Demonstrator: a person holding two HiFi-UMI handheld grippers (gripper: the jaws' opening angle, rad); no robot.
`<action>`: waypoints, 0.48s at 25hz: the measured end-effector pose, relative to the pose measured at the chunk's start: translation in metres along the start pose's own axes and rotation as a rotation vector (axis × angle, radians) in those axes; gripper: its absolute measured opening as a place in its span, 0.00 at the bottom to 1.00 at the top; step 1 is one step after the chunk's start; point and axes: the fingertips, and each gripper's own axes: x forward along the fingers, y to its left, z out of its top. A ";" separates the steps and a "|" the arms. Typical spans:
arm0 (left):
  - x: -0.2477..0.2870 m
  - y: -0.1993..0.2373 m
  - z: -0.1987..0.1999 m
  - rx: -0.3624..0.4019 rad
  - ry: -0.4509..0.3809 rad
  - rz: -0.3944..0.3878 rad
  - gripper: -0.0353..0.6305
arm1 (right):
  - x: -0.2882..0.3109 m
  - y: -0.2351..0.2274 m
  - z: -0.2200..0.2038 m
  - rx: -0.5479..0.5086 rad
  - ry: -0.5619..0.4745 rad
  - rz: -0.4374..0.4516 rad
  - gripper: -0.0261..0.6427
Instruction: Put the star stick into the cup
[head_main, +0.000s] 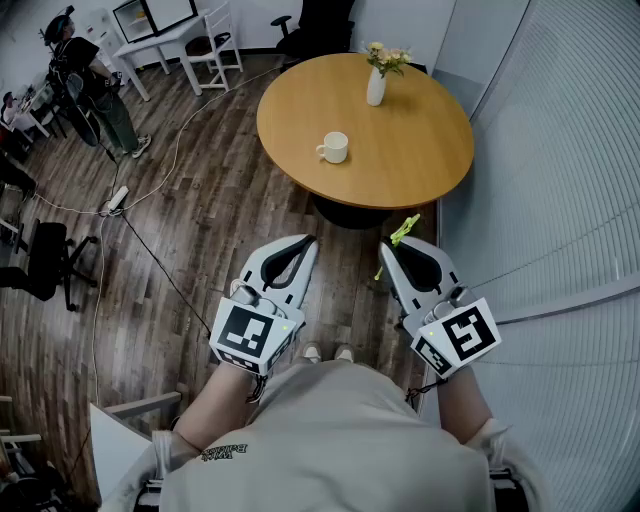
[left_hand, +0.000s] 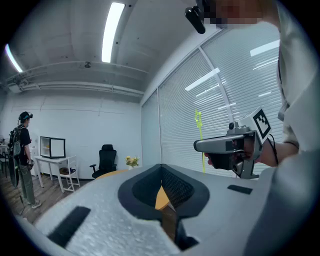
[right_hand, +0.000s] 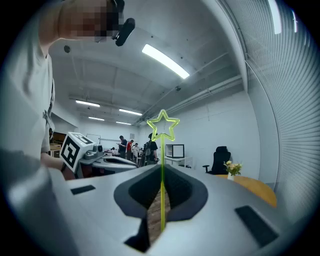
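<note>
Lime-green and thin, the star stick (right_hand: 162, 150) stands upright in the right tongs (right_hand: 161, 210). Their two jaws are pressed together on its lower shaft, and the outlined star at its top rises clear above the jaw tips. The left tongs (left_hand: 162, 192) are closed too, but on nothing: only a sliver of worktop and floor shows through the gap behind their meeting tips.

From the head view, the white cup (head_main: 334, 147) sits upright, handle to its left, near the middle of a round wooden worktop (head_main: 420, 160). A white vase of flowers (head_main: 376, 85) stands beyond the cup, towards the far edge. Both tongs are held close to the person's body, well short of the cup and off the worktop's near edge, over the wooden floor (head_main: 200, 230). The right tongs are nearer the cup's right side and the left tongs nearer its left. The stick's green tip pokes out just past the right jaws (small and slightly blurred in that view).

As for progress, the pick-up looks done, since the stick is gripped and lifted. What remains is most of the task: carrying the stick forward over the worktop, bringing it above the cup's mouth, lowering its free end inside and letting go. The cup appears empty and nothing touches it. The left tongs seem to have no part to play at present.
</note>
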 end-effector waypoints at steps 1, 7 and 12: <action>0.002 -0.002 0.000 -0.002 0.000 0.003 0.09 | -0.002 -0.003 -0.001 0.008 -0.001 -0.001 0.09; 0.005 -0.008 -0.001 -0.006 0.008 0.011 0.09 | -0.010 -0.015 0.002 0.027 -0.015 -0.014 0.09; 0.003 -0.011 0.000 -0.005 0.011 0.018 0.09 | -0.012 -0.018 0.002 0.032 -0.019 -0.015 0.09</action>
